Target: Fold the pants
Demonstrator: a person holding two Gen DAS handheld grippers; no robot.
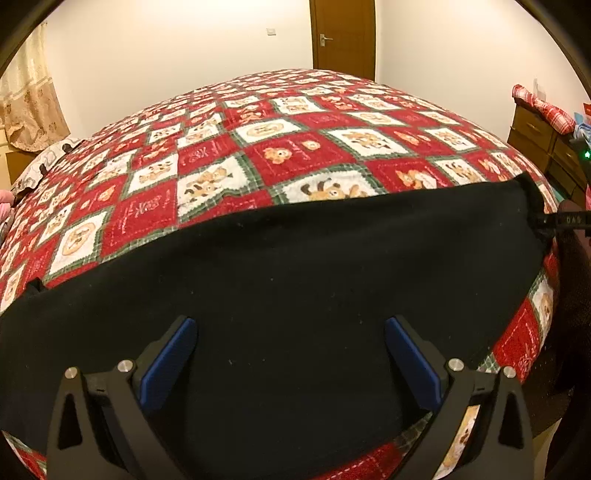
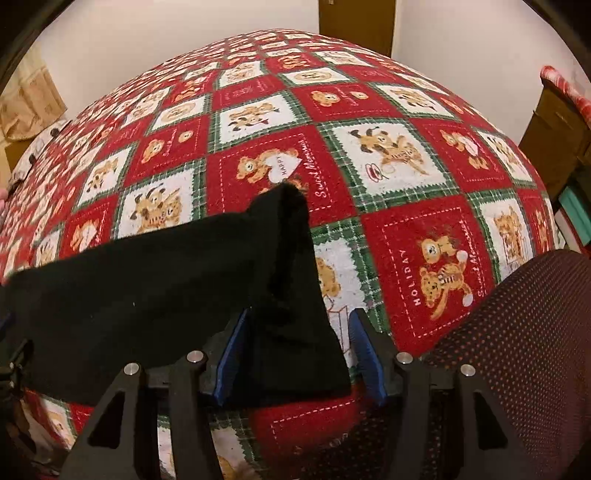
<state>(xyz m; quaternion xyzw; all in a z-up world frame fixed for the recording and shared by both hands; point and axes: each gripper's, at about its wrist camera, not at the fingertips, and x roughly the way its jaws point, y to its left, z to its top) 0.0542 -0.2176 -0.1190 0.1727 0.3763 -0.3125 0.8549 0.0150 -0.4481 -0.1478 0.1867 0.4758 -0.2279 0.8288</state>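
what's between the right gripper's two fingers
In the right wrist view, one end of the black pants lies between the right gripper fingers, over the teddy-bear bedspread.

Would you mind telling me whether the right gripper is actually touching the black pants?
Cannot tell. In the right wrist view the pants end lies between the open right gripper fingers, against the left blue pad in the image, but no contact or gap shows plainly.

pants [image 1: 295, 280] cut off left, door [image 1: 343, 33] top cropped
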